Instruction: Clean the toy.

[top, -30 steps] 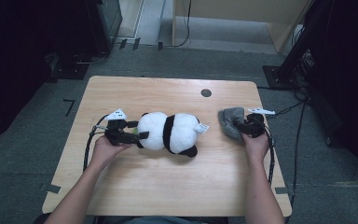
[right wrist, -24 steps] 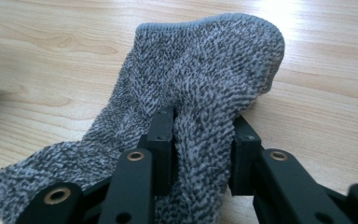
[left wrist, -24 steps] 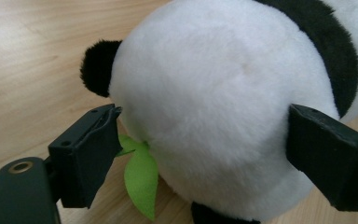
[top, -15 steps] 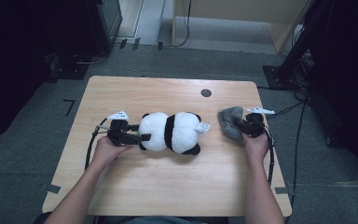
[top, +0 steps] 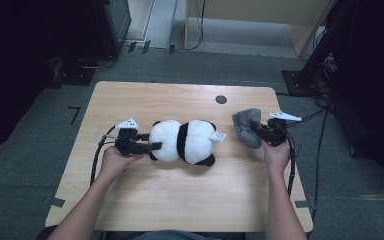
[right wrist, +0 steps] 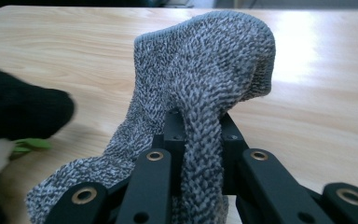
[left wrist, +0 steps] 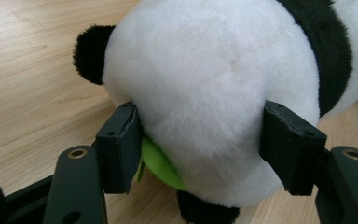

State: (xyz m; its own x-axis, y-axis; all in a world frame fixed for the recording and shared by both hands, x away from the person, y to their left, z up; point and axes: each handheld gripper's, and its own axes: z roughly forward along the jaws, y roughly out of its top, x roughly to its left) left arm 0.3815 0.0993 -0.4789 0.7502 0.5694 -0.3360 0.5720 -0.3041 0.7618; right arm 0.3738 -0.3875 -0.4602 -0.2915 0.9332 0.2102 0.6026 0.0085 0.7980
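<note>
The left gripper [top: 152, 146] had just been closing its jaws, and their pads pressed on the white end of the panda plush [top: 184, 142]. The panda lay mid-table [top: 180, 200], long axis running left to right, its tagged end pointing toward the right gripper [top: 256, 132]. That gripper was clamped on a fold of the grey knitted cloth [right wrist: 200, 93], just beyond the panda.

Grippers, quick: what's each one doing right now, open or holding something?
Left gripper: its jaws have just been closing and now press both sides of the panda plush.
Right gripper: shut on the grey knitted sock.
</note>
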